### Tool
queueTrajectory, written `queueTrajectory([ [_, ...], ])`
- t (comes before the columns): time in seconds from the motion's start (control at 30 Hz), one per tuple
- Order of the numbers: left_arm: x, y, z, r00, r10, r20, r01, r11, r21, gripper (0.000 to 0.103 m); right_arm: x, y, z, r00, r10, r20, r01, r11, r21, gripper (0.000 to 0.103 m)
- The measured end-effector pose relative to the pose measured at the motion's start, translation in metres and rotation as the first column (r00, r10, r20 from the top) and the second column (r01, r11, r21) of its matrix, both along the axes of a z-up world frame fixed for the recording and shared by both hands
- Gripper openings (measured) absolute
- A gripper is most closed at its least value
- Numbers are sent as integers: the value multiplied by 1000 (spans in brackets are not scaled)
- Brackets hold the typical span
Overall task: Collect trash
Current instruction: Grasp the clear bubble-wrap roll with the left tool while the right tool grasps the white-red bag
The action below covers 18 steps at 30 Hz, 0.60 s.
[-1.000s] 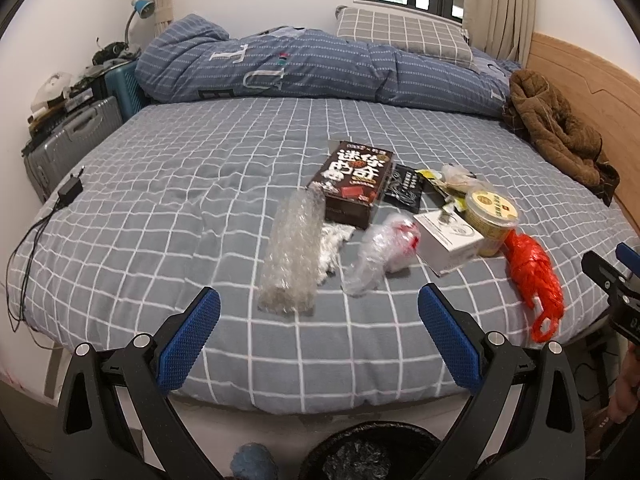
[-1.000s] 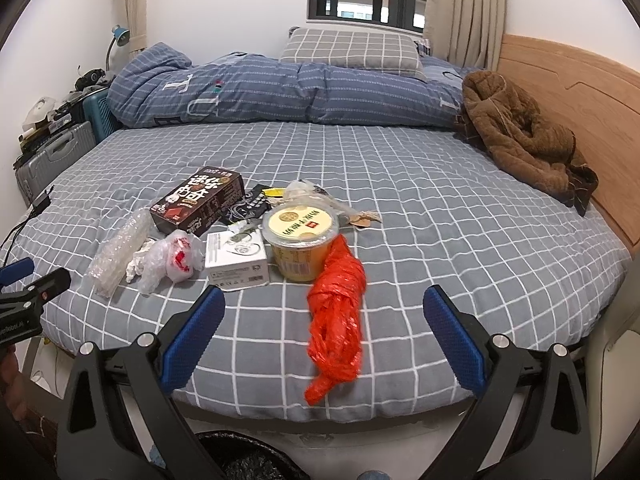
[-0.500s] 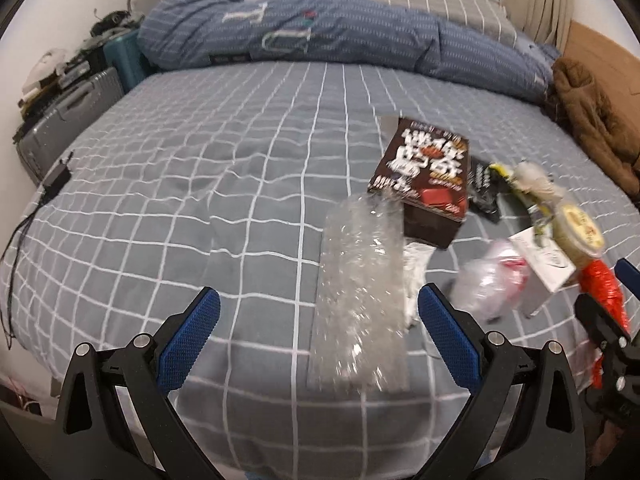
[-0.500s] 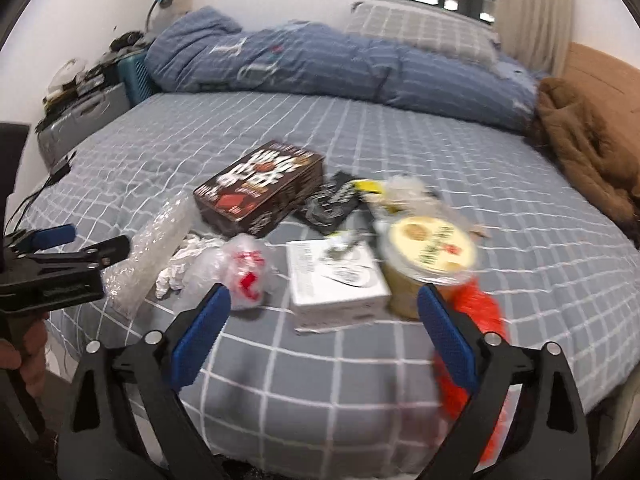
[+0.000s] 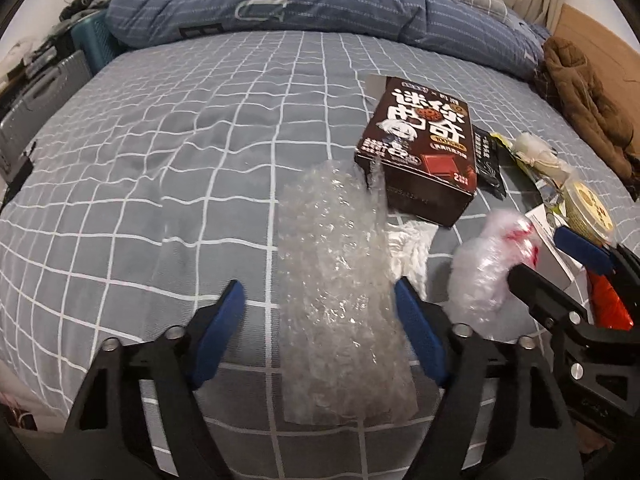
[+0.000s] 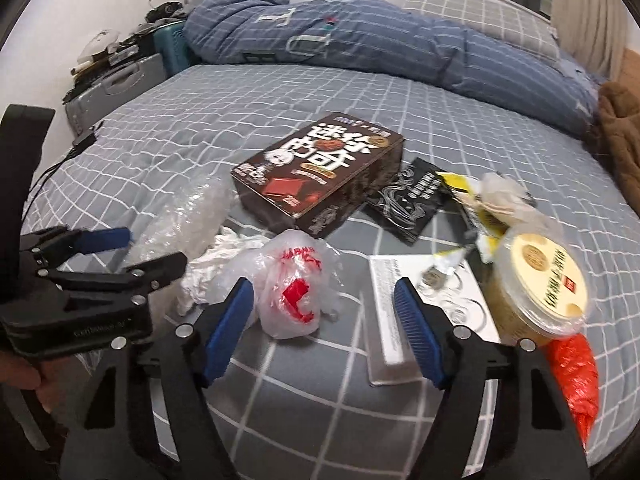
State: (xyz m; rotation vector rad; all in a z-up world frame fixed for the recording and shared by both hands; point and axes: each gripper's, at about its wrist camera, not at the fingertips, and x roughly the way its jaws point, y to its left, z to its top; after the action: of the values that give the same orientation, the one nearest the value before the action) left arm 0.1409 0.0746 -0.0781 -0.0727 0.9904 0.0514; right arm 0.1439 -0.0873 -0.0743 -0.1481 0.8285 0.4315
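The bubble wrap [image 5: 340, 280] lies on the grey checked bed [image 5: 160, 140] between the closing jaws of the left gripper [image 5: 320, 308], its right pad at the wrap's edge; the crumpled plastic bag [image 6: 296, 284] sits between the right gripper [image 6: 324, 300]'s closing, not yet pressing jaws; a dark snack box [image 6: 320, 172] lies just behind.

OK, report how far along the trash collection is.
Nothing looks collected yet. In hand: the left gripper is closing around the bubble wrap, the right gripper around the crumpled plastic bag; neither pinches yet. Left on the bed: brown box, white box, lidded tub, red bag, wrappers.
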Motion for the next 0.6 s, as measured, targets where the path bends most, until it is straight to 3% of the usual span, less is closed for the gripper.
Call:
queueTrajectory([
  [0.1, 0, -1, 0, 1000, -19, 1, 19, 1000, -16, 54, 1, 0, 0, 1000, 11, -12, -11, 999, 34, 69],
  [0.3, -1, 0, 1, 1000, -13, 10, 13, 999, -35, 40, 5, 4, -2, 1000, 10, -23, -9, 999, 42, 69],
  [0.6, -5, 3, 4, 1000, 7, 28, -6, 1000, -12, 31, 5, 14, -7, 1000, -3, 3, 3, 1000, 7, 71],
])
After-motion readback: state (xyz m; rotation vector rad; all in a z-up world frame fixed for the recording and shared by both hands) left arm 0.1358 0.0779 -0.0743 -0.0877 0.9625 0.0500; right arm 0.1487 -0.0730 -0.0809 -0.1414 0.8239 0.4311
